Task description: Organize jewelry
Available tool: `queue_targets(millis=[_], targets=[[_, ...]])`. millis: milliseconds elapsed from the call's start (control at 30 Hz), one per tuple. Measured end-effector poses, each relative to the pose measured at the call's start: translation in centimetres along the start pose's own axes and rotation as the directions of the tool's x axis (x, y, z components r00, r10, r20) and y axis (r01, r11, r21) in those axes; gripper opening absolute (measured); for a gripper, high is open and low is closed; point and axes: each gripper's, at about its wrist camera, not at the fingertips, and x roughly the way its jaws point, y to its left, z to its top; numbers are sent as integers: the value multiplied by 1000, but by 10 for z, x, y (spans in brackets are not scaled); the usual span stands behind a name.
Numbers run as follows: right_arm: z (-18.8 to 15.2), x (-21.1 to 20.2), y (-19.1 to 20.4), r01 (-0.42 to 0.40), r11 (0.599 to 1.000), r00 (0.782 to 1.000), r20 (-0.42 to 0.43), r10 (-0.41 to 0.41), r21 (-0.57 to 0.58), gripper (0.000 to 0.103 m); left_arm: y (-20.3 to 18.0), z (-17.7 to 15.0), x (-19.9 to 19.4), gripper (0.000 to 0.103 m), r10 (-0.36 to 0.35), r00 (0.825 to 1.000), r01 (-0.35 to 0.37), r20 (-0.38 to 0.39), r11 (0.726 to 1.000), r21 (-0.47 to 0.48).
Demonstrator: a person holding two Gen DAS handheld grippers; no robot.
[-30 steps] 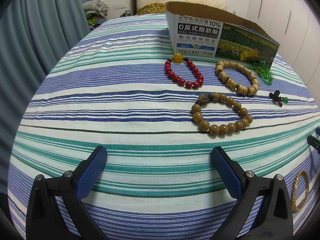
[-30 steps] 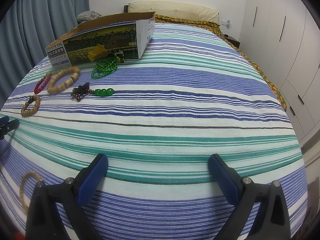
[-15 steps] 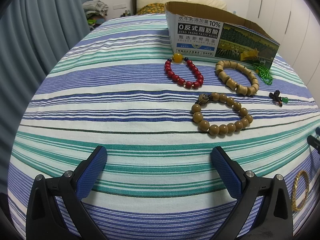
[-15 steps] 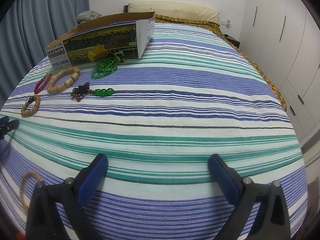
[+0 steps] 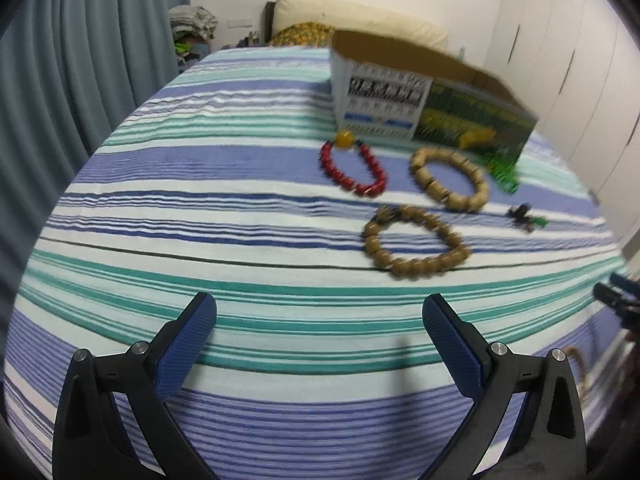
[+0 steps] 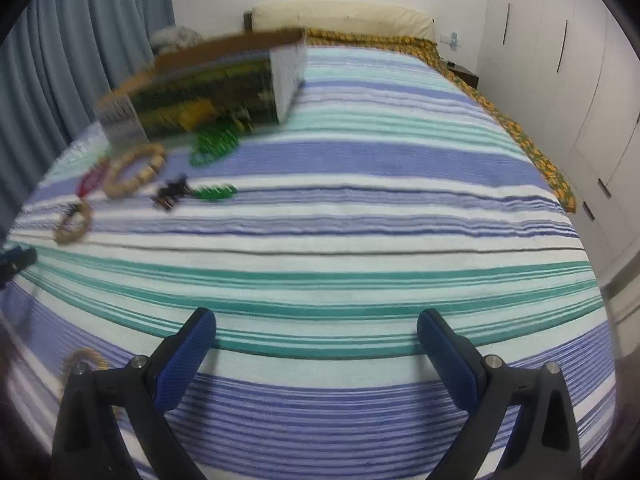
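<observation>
Both grippers, left (image 5: 319, 320) and right (image 6: 316, 334), spread wide, nothing held, hovering over the bed (image 5: 200, 184). Bracelets (image 5: 416, 242) loose on the sheet just in front of the box (image 5: 432, 96). Probably light, floppy, beads slick; best pinched across one strand, not the whole loop.

Striped bed (image 6: 360, 208), blue curtains (image 5: 80, 80), white wardrobe (image 6: 560, 80).

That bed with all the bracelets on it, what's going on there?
A person holds two grippers over the striped bedspread, sorting jewelry. Both the left gripper and right gripper are open and empty. The red bracelet and brown bead bracelet lie untouched before the cardboard box.
</observation>
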Motion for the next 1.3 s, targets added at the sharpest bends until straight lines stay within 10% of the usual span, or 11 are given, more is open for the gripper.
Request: queue_targets(millis=[167, 533, 1033, 1300], targets=[[11, -19, 8, -35, 999, 996, 87, 36, -7, 102, -15, 13, 6, 103, -73, 997, 73, -9, 997, -4], [67, -6, 39, -132, 985, 981, 127, 146, -113, 102, -24, 35, 56, 103, 73, 994, -72, -86, 997, 16], [137, 128, 89, -136, 967, 989, -87, 120, -215, 103, -27, 34, 66, 103, 123, 989, -119, -78, 991, 54], [139, 131, 98, -116, 966, 992, -68, 103, -232, 99, -28, 33, 66, 103, 124, 989, -119, -79, 991, 54]])
